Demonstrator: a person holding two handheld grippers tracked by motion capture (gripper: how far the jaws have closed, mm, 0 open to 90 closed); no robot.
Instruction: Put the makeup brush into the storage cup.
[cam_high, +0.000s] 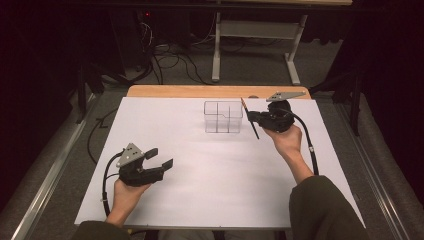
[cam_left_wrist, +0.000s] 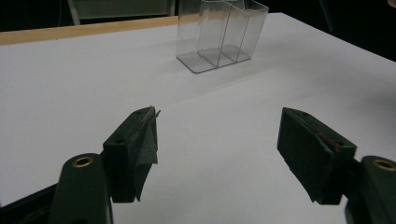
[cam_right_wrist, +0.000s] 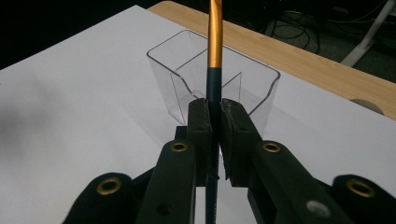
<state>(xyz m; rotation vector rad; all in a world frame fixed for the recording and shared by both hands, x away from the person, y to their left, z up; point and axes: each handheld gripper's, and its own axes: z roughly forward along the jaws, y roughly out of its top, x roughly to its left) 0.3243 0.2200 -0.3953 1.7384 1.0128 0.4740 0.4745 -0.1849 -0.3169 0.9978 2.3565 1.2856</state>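
Item 1, right claw (cam_high: 255, 118): jaws together, clamped on a slim pencil (cam_high: 250, 118) with an orange upper part and a dark lower shaft. Seen in the high view at about 1 o'clock on the tabletop (cam_high: 220, 190), just beside the right wall of the container. In the right gripper view the pencil (cam_right_wrist: 215, 51) rises steeply between the jaws, its orange end in front of the container.

Item 2, clear container (cam_high: 223, 116): transparent plastic, open-topped, divided by inner partitions, standing at 12 o'clock on the white tabletop. Looks light, with thin walls.

Item 3, left claw (cam_high: 159, 158): jaws apart, holding nothing, resting low at about 8 o'clock, well apart from the container. In the left gripper view a dark pad lining (cam_left_wrist: 147, 144) appears partly peeled from one jaw.

Hazards, as judged:
- Grip sits on a narrow round shaft; the pencil may pivot or slide between the jaws if it strikes a wall
- Pencil is tilted, not upright; a descent at this angle may catch the rim or a partition instead of entering a compartment
- Container is unbraced; a sideways nudge from the right claw may push or tip it
- Clear walls are hard to read, so the edges may be misjudged
- Early release may drop the pencil onto the tabletop, where it would roll
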